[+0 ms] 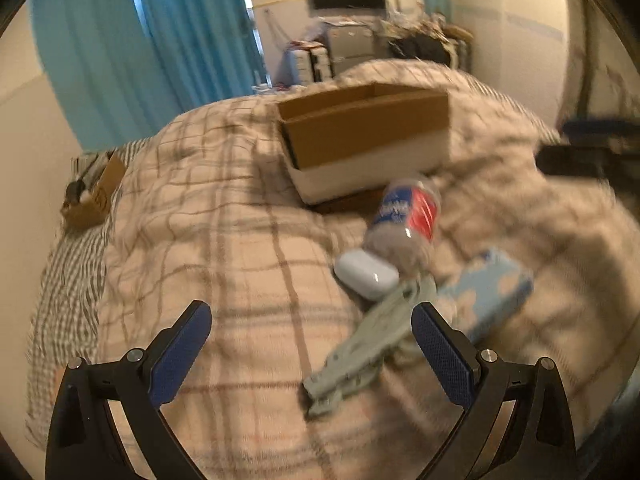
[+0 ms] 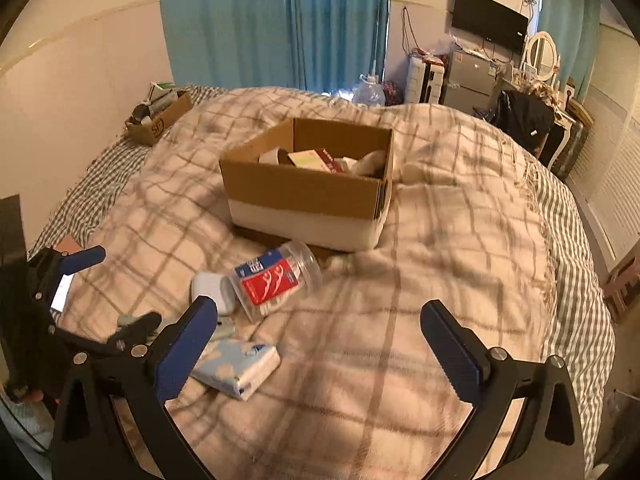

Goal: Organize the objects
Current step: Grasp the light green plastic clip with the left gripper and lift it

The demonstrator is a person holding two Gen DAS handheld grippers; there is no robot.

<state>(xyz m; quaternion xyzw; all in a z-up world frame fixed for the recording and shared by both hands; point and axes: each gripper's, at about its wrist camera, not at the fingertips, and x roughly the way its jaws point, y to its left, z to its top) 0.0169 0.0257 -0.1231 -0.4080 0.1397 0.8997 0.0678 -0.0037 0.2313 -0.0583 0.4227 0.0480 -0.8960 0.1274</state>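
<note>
A brown and white cardboard box (image 2: 304, 196) stands on the plaid blanket and holds several items; it also shows in the left wrist view (image 1: 368, 136). In front of it lie a clear bottle with a red and blue label (image 2: 276, 280) (image 1: 406, 216), a white earbud case (image 1: 366, 274) (image 2: 208, 286), a grey stapler-like tool (image 1: 360, 352) and a blue-and-white packet (image 2: 240, 368) (image 1: 484, 296). My left gripper (image 1: 312, 340) is open, just short of the grey tool. My right gripper (image 2: 320, 340) is open and empty, above the blanket to the right of the packet.
A smaller cardboard box with toiletries (image 2: 158, 118) sits at the bed's far left by the wall. Blue curtains (image 2: 272, 20), a fridge (image 2: 470, 80), a wall TV (image 2: 490, 20) and cluttered furniture stand beyond the bed. The left gripper shows in the right view (image 2: 92, 296).
</note>
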